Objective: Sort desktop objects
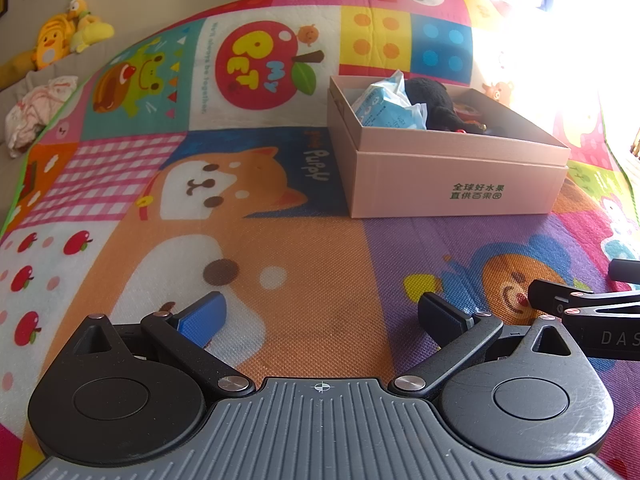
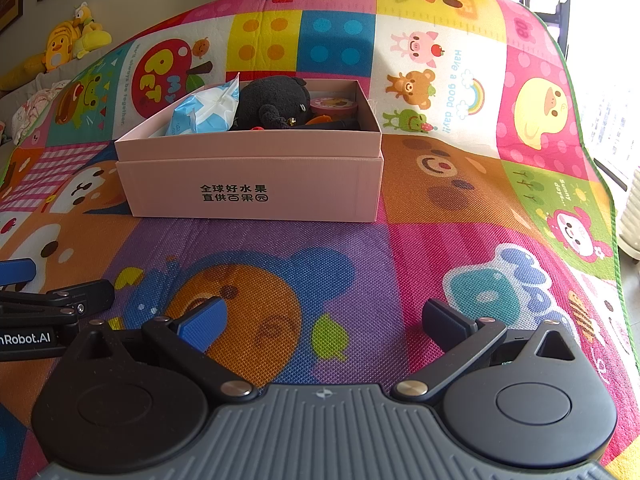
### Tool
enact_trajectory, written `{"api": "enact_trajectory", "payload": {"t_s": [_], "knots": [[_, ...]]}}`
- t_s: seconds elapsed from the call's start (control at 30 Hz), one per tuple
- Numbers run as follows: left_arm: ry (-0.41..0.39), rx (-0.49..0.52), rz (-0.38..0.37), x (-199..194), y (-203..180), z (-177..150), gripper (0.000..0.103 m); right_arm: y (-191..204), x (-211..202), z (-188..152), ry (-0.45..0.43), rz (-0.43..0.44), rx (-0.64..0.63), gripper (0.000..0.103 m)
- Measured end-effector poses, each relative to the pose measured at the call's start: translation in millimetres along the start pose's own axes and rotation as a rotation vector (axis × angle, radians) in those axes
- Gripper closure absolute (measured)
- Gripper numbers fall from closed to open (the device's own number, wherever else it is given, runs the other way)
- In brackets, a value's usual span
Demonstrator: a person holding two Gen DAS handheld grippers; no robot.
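Both grippers are sitting low over the colourful cartoon play mat (image 1: 304,240), side by side, and neither one is holding anything. The left gripper (image 1: 322,320) has its blue-padded fingers spread wide with just bare mat between them, over the orange puppy print. Same story for the right gripper (image 2: 326,320), jaws wide apart, hovering above the bear face with the blue ears. You can catch each tool poking into the edge of the other's camera, so they're pretty close together. The pink cardboard box (image 2: 248,176) with green printed characters on its front sits further out on the mat, ahead of both tools and well clear of them. It looks like a tray nested on its own lid or base, since there's a step partway down the wall. Inside it: a blue and white plastic packet (image 2: 204,110) at the left end, a black plush toy (image 2: 276,100) leaning right next to it, and a small round pink item (image 2: 334,104) behind the plush. There's some more orange and red stuff tucked low in the box, but honestly I can't tell what it is from these angles. Off the mat's far left corner, some yellow plush toys (image 1: 64,34) are piled against the wall.
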State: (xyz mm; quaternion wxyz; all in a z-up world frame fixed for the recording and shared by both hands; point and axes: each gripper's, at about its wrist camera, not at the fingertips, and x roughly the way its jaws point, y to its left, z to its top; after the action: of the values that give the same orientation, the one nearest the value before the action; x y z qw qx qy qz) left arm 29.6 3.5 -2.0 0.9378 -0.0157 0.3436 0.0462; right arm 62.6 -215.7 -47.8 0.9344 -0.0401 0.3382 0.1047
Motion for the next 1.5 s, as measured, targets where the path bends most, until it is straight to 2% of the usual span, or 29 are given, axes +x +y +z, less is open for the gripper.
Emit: {"api": "enact_trajectory", "payload": {"t_s": [1.5], "knots": [[0.004, -0.011, -0.012, 0.0, 1.2, 1.2, 0.000, -0.5, 0.3, 0.2, 0.000, 0.001, 0.001, 0.000]]}}
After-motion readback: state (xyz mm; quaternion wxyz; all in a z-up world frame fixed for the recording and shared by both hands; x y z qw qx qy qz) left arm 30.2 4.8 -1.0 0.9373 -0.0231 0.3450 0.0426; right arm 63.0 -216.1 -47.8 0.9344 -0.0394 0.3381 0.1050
